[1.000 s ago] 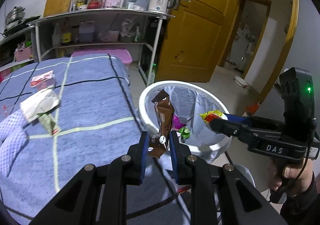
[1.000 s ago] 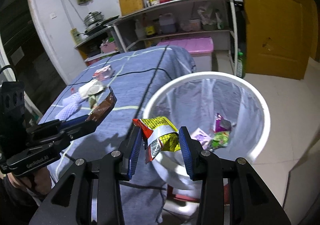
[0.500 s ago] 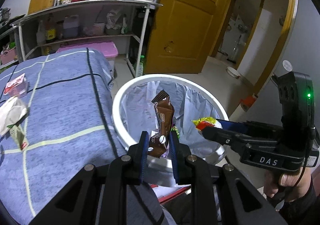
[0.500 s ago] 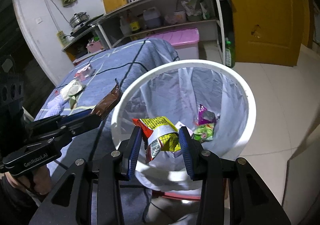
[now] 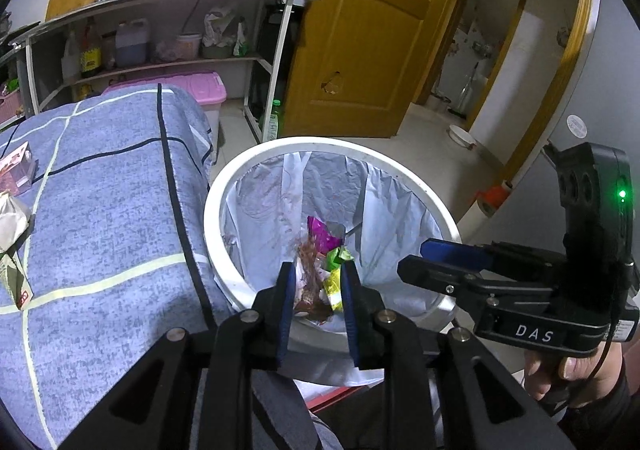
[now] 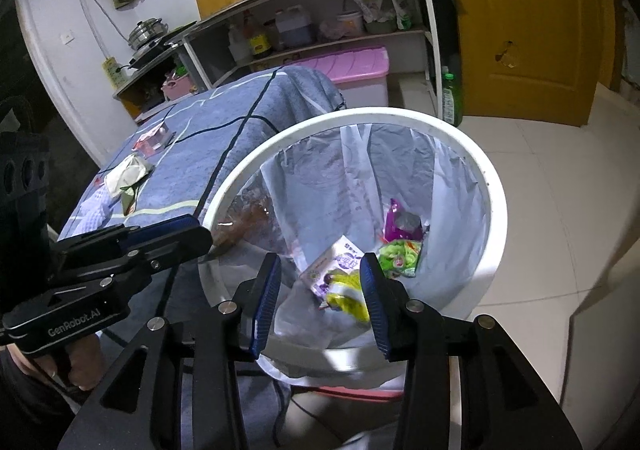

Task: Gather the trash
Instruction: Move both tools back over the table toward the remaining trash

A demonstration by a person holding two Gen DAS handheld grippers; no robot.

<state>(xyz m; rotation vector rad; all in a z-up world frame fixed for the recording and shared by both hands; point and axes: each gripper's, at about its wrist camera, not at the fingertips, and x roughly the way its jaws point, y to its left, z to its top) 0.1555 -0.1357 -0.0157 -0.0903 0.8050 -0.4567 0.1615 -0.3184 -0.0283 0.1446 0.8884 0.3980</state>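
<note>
On the left, the worktop (image 6: pixel 188 166) under its blue checked cloth carries a crumpled white wrapper (image 6: pixel 127 173) and a pink packet (image 6: pixel 151 138). Beside its edge stands the white trash bin (image 6: pixel 494 210), lined with a pale bag. The left hand-held gripper (image 5: pixel 318 292) hangs over the near rim; its jaws have just been opening, nothing is pinched between them, and the blurred brown wrapper (image 5: pixel 308 282) is loose inside the bin. Further right, the right hand-held gripper (image 6: pixel 320 290) is spread apart and empty above the bin, where the yellow wrapper (image 6: pixel 346 296) lies blurred among purple, green and magenta packets.
</note>
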